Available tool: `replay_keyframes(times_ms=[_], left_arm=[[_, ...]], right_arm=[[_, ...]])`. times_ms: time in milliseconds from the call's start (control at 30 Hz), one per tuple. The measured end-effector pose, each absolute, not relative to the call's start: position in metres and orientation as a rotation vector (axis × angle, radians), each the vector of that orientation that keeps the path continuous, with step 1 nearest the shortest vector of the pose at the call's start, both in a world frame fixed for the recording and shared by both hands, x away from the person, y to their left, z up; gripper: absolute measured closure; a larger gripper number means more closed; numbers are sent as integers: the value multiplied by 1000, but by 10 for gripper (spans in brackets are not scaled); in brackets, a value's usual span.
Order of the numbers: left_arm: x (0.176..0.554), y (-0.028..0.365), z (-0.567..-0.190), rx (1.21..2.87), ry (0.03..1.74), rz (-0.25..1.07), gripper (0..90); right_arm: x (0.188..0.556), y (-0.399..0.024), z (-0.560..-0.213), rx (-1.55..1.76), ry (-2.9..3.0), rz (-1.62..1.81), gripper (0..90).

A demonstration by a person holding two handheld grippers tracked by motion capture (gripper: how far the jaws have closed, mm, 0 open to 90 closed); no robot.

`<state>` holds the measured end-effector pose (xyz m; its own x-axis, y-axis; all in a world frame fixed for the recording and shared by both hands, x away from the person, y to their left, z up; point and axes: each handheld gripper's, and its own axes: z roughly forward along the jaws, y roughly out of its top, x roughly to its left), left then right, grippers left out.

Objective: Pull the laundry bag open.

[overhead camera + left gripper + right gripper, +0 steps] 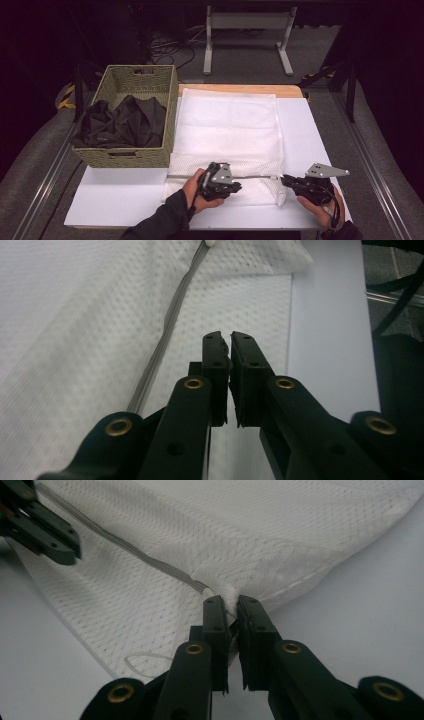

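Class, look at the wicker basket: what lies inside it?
Inside the wicker basket lies crumpled dark clothing, one sleeve spilling over its left rim. Anything beneath the cloth is covered.

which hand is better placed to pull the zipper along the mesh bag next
Left, probably: the right hand-held gripper is clamped on the white mesh laundry bag's corner, anchoring it, while the left hand-held gripper sits shut beside the grey zipper.

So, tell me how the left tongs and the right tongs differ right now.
The right tongs are shut on the white mesh bag, pinching its corner at the zipper's end; the left tongs are shut too, but nothing shows between them. In the high view the right tongs sit at the bag's right edge, the left tongs over its middle, beside the zipper. Both are black and hand-held.
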<state>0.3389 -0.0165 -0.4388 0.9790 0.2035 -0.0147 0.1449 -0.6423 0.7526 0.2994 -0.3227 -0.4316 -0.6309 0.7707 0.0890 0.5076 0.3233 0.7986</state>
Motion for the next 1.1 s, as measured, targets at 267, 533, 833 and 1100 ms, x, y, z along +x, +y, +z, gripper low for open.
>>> replay_keyframes(times_ms=[267,533,833,1100], left_arm=[[347,-67,-436,2307,193,98,807],[353,-92,-438,2292,201,77,700],[352,-99,-441,2273,205,45,684],[356,-101,-444,2244,256,22,822]], right_arm=[[299,-324,-427,1116,2286,1234,833],[298,-320,-426,1098,2296,1246,831],[296,-316,-424,1072,2306,1248,829],[295,-315,-423,1068,2309,1256,830]])
